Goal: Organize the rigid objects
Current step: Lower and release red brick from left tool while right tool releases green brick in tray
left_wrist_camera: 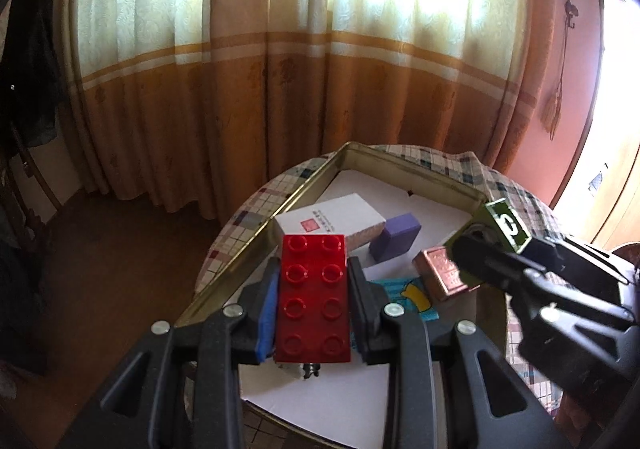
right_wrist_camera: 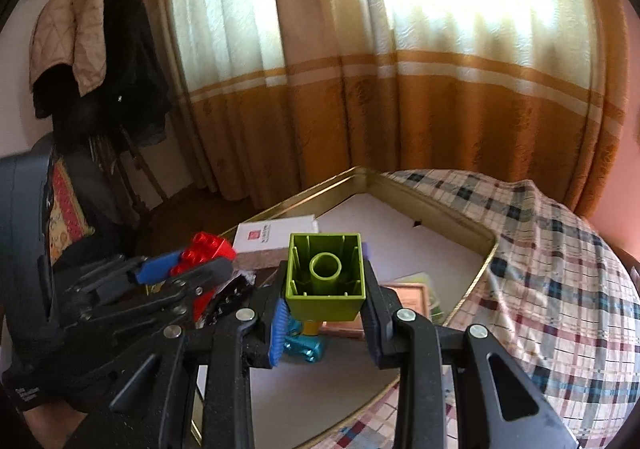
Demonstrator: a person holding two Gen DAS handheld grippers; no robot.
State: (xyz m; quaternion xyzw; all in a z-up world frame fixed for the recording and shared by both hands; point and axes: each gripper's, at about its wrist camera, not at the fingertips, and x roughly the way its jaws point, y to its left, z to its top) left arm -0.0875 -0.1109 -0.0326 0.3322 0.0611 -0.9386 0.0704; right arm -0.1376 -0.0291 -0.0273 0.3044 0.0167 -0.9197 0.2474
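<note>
I hold a red studded brick (left_wrist_camera: 313,299) in my left tool (left_wrist_camera: 313,289), clenched on its long sides, studs facing up, above the near part of the gold-rimmed tin tray (left_wrist_camera: 256,245). My right tool (right_wrist_camera: 325,303) is clamped on a green block (right_wrist_camera: 325,276), whose hollow underside faces the right wrist camera; it hangs over the tray's near right part, beside the red brick.

Inside the tray, on its white lining, a white box (left_wrist_camera: 332,219) with a small red mark lies toward the far left wall. A purple block (left_wrist_camera: 394,237) lies just beside the box, on its right. A copper-coloured block (left_wrist_camera: 442,273) sits nearer me, right of the purple one. A turquoise card (left_wrist_camera: 408,295) lies flat on the lining near the copper block.

The tray rests on a surface covered by a checked cloth (right_wrist_camera: 560,269). Beyond the tray hangs an orange and cream curtain (left_wrist_camera: 280,69).
</note>
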